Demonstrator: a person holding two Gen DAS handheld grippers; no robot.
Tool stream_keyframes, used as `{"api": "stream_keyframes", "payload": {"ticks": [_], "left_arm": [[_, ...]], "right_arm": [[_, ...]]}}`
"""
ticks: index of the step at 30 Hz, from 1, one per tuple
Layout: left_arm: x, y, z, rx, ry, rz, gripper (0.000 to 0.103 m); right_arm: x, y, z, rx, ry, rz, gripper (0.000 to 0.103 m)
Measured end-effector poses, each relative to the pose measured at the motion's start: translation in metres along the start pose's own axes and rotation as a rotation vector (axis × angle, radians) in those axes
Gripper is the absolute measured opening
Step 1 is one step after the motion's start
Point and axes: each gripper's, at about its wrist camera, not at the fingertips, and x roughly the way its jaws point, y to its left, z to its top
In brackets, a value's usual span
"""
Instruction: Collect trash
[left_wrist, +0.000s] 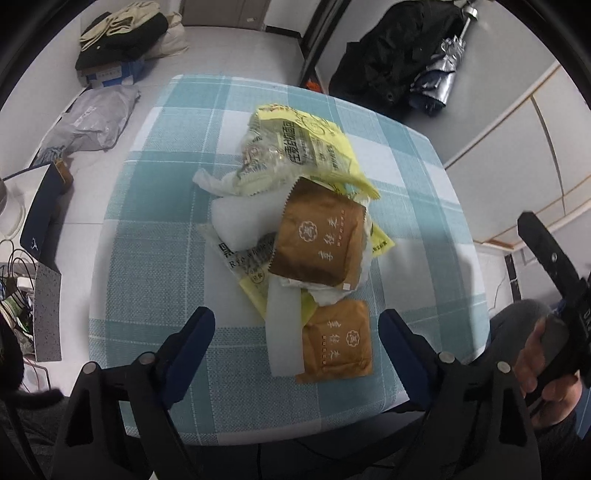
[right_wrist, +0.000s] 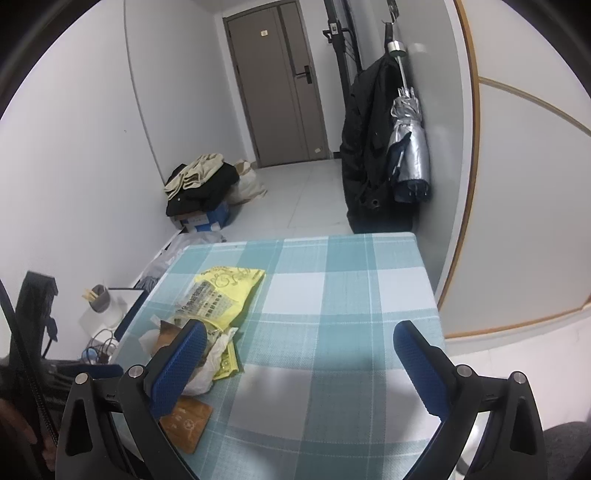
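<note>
Table (left_wrist: 155, 258), checked cloth. Trash heaped at its centre: yellow bag (left_wrist: 295, 147) at 12 o'clock of the heap, upper brown pouch (left_wrist: 317, 240) in the middle, white foam strip (left_wrist: 282, 332) and lower brown pouch (left_wrist: 338, 343) at 6 o'clock, nearest the person.

Left gripper (left_wrist: 297, 332): jaws spread wide, nothing pinched. It points steeply down at the near end of the heap. The lower brown pouch and foam strip lie between the two pads, closer to the right pad; no contact visible. Foam strip's long axis runs 12 to 6, along the gripper's line, so the jaws would close across its short side. Judgement: left is the nearer tool, and the next move looks like a short descent and a squeeze on pouch plus strip.

Right gripper (right_wrist: 299, 354): jaws spread, empty, over bare cloth. The heap lies at its 9 to 10 o'clock, partly hidden behind its left pad; the pouch corner (right_wrist: 186, 424) shows below that pad.

View differences: the left view gives the heap from above, layering readable, plus the hand (left_wrist: 535, 365) on the right tool at 3 o'clock. The right view gives a low side angle: the heap is shallow, and the right half of the table is bare. No bin appears in either view.
</note>
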Motion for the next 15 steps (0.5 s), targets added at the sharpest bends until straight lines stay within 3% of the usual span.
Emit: {"api": "stream_keyframes", "payload": {"ticks": [2, 4, 7, 11, 15], "left_arm": [[0.000, -0.001, 0.000, 0.012, 0.001, 0.007, 0.086], [0.004, 0.001, 0.001, 0.011, 0.017, 0.005, 0.069], [0.011, 0.005, 0.002, 0.002, 0.044, -0.005, 0.050], [0.011, 0.003, 0.002, 0.014, 0.041, -0.004, 0.038], [0.013, 0.007, 0.003, 0.000, 0.042, -0.001, 0.016]], "right_arm": [[0.002, -0.002, 0.000, 0.009, 0.006, 0.002, 0.102], [0.003, -0.003, 0.000, 0.012, 0.007, 0.005, 0.102], [0.003, -0.002, -0.001, 0.009, 0.009, 0.007, 0.102], [0.003, -0.003, -0.002, 0.011, 0.010, 0.009, 0.102], [0.002, -0.004, -0.002, 0.018, 0.007, 0.010, 0.102]]}}
